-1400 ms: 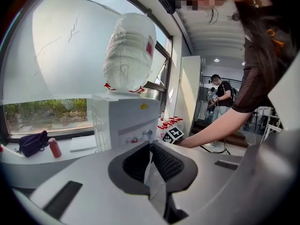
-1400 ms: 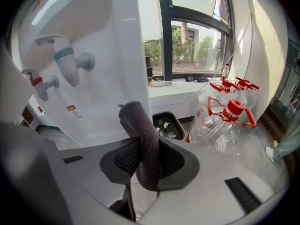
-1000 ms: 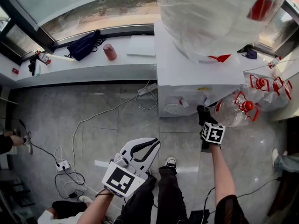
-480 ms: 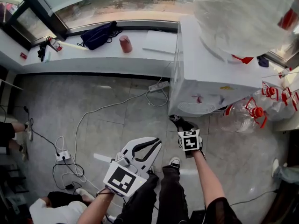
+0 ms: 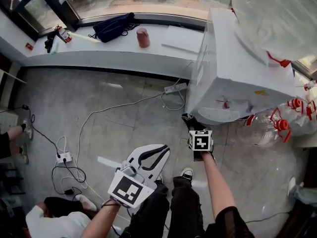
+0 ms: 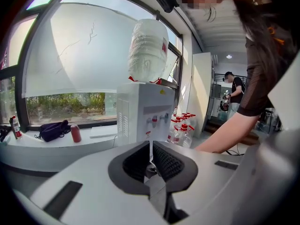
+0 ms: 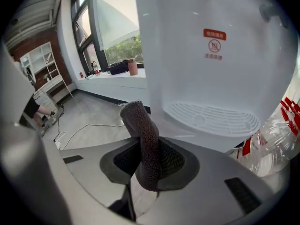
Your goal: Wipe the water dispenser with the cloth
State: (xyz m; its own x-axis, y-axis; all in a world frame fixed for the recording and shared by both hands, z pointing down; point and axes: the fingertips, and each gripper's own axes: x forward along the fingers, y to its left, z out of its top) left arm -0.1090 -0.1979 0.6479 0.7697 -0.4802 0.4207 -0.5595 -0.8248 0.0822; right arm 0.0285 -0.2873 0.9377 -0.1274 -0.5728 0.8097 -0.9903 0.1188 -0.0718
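Note:
The white water dispenser (image 5: 233,78) stands at the upper right, with a large clear bottle (image 5: 277,19) upside down on top. My right gripper (image 5: 190,123) is low at the dispenser's front left corner, shut on a dark grey cloth (image 5: 189,119). In the right gripper view the rolled cloth (image 7: 143,135) sticks up out of the right gripper (image 7: 149,161), just short of the drip tray (image 7: 211,118). My left gripper (image 5: 162,152) hangs back over the floor, shut on nothing. The left gripper (image 6: 151,146) faces the dispenser (image 6: 140,111) from a distance.
Several empty bottles with red caps (image 5: 277,125) lie right of the dispenser. A power strip (image 5: 176,88) and white cables (image 5: 89,120) run over the grey floor. The window ledge (image 5: 99,53) holds a dark bag (image 5: 115,26) and a red cup (image 5: 143,37). Someone sits at the lower left (image 5: 47,224).
My right gripper with the cloth has moved left along the dispenser's front, from under the taps to the left corner. The head view has swung left. The left gripper has barely moved.

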